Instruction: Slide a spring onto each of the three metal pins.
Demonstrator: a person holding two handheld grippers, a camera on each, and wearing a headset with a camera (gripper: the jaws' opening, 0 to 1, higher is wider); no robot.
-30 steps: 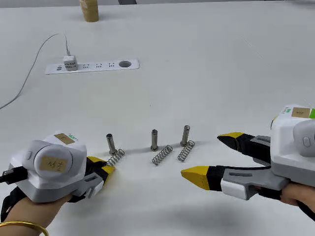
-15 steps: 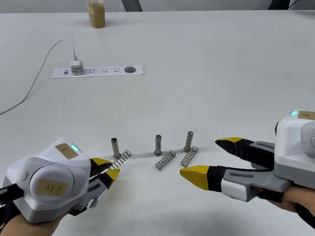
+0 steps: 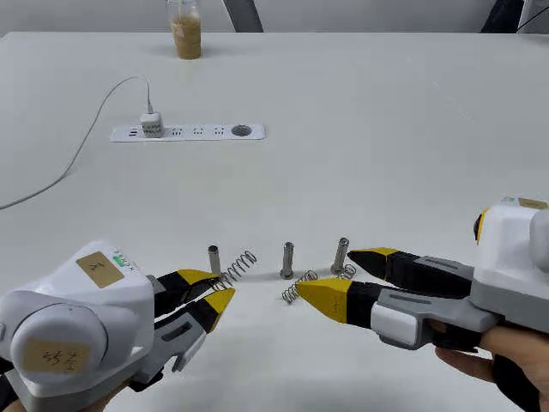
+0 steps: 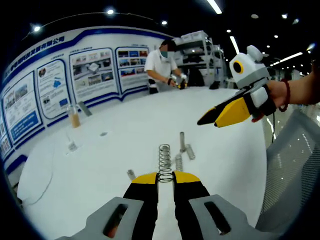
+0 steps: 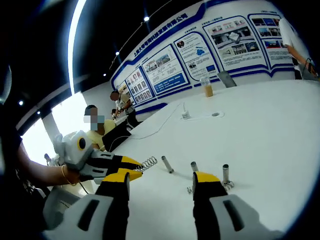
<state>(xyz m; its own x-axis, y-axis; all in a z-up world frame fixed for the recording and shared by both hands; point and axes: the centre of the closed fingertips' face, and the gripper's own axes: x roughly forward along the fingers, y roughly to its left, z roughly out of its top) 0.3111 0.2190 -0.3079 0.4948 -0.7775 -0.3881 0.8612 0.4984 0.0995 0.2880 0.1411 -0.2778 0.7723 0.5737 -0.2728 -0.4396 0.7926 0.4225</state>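
Spring — thin coiled wire — sits pinched in the left gripper's yellow tips, lower centre; right gripper gapes wide beside three smooth metal pins.

Table: white, matt, smooth; pins: bare metal, smooth, dull sheen; spring: thin coiled wire, bright and glossy; left gripper and right gripper: glossy white plastic shells, grey plastic frames, matt yellow-and-black jaw tips, tan paper labels; strip: white plastic, slight gloss.
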